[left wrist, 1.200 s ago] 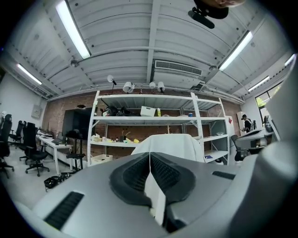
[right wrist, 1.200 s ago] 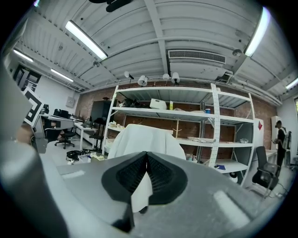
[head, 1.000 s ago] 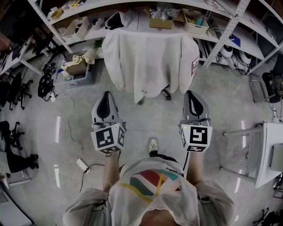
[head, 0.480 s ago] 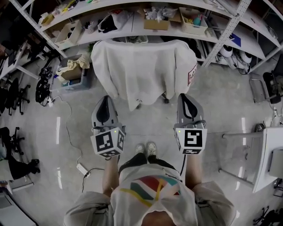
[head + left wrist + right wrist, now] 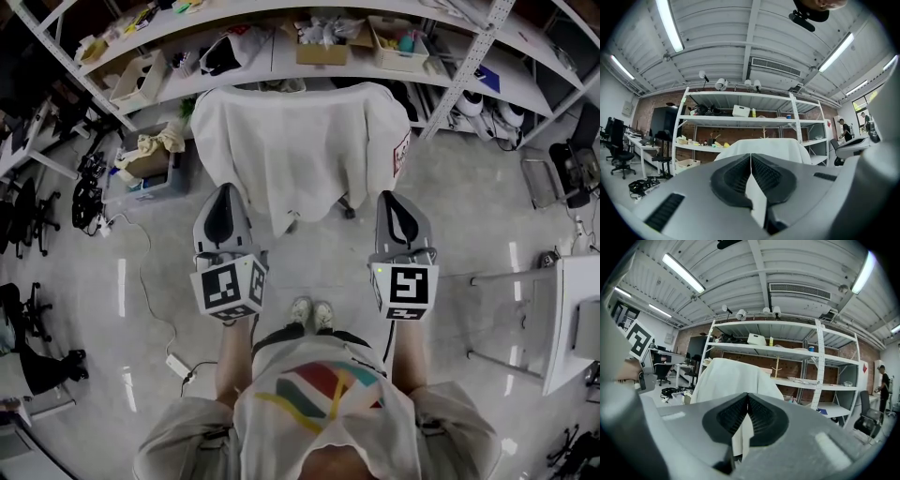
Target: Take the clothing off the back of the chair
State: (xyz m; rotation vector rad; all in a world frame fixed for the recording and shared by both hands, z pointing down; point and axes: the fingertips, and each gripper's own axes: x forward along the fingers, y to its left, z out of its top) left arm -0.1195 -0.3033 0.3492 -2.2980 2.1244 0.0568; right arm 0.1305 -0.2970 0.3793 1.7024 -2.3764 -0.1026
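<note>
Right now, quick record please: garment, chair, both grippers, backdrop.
garment: white, draped over the chair back, covering it
chair: only its wheeled base shows below the garment
left gripper: shut, empty, short of the garment
right gripper: shut, empty, short of the garment
backdrop: shelving with boxes behind the chair
task state: garment not yet touched

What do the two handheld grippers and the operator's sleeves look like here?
Both alike: the left gripper and right gripper have pale grey, tapering shells with a dark oval inset. Each carries a white marker cube printed with black square codes. The fingers are black ribbed pads. The person wears a light short-sleeved T-shirt with coloured stripes.
</note>
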